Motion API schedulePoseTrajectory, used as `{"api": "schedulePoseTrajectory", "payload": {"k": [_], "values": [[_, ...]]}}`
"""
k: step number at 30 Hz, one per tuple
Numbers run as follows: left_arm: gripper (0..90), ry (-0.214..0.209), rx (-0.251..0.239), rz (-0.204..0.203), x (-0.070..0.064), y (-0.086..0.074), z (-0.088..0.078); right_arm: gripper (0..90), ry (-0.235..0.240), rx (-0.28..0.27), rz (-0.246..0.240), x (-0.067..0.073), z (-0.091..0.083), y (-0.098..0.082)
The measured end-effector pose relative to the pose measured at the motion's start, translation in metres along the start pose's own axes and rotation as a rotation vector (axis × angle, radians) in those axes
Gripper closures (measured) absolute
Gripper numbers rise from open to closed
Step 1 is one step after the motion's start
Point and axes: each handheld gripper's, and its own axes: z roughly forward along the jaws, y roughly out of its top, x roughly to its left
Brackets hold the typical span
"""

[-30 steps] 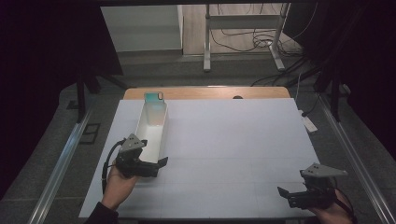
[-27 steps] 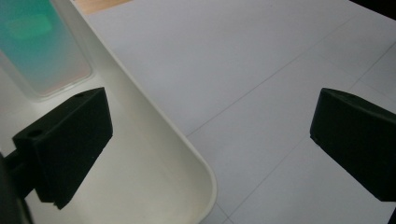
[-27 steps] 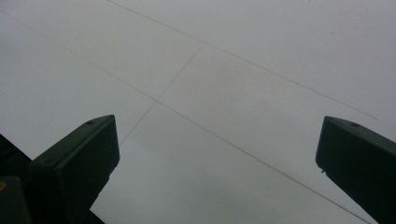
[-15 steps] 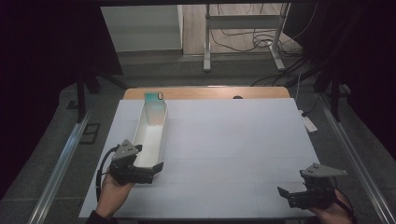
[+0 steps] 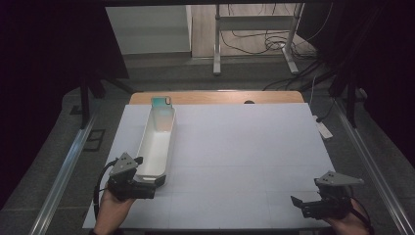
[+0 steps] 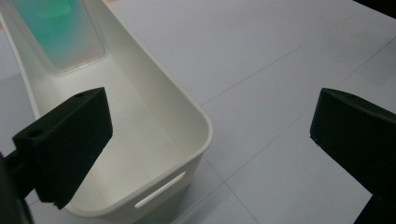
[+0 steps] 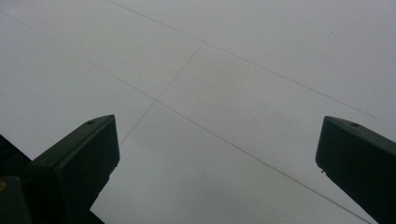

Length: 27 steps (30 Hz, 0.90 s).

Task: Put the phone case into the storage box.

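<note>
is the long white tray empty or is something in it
Not empty. A teal phone-like slab lies in the far end of the white tray; the near end is bare, where the open left gripper straddles its corner.

Over the last second the left gripper (image 5: 147, 188) moves from beside the white tray (image 5: 157, 142) toward the tabletop's near edge and settles at the tray's near end. A second ago it lies a little farther up, alongside the tray's left wall, jaws angled toward the far right. Now its spread jaws sit across the tray's near right corner, one over the inside and one over the bare tabletop (image 5: 244, 147). The hand (image 5: 110, 208) draws back with it.
</note>
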Motion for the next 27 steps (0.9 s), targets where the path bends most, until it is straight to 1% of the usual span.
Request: {"api": "schedulePoseTrajectory", "payload": {"k": [6, 15, 27], "values": [[0.0, 0.013, 0.003, 0.0, -0.001, -0.005, -0.005, 0.0, -0.001, 0.0, 0.002, 0.0, 0.0, 0.0], [0.0, 0.032, 0.011, -0.014, -0.001, -0.013, -0.013, 0.0, -0.002, 0.002, 0.002, 0.0, 0.0, 0.0], [0.0, 0.036, 0.009, -0.037, -0.002, -0.023, -0.021, 0.0, -0.004, 0.003, 0.001, 0.0, 0.0, 0.0]]}}
